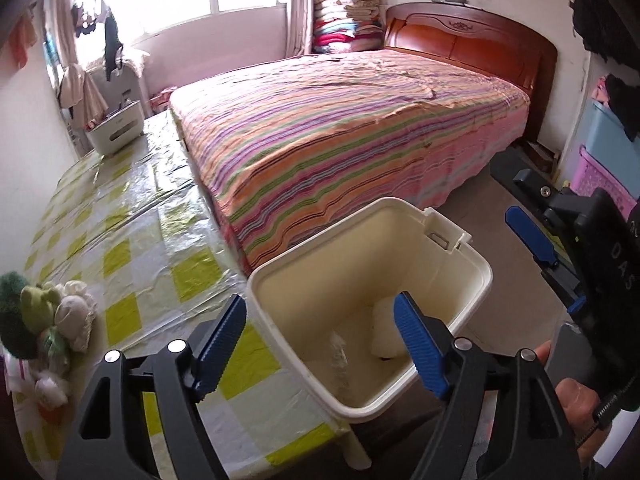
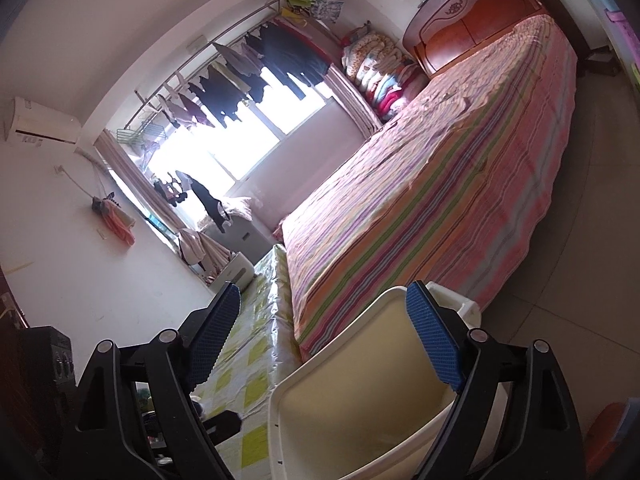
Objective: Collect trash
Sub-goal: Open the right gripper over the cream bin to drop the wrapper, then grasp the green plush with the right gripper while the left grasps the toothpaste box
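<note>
Left gripper (image 1: 320, 344), jaws spread wide and holding nothing, poised over the cream bin (image 1: 472, 276); crumpled white trash (image 1: 386, 332) lies at the bin's bottom. Right gripper (image 2: 324, 344), likewise wide and empty. Table (image 1: 132, 240) at nine o'clock, striped bed (image 1: 340, 128) at twelve.

A cream bin (image 1: 460, 280), a yellow-green checked tablecloth (image 1: 132, 240), a multicoloured striped bedspread (image 1: 340, 128), perhaps a reddish-brown headboard (image 1: 472, 40).
</note>
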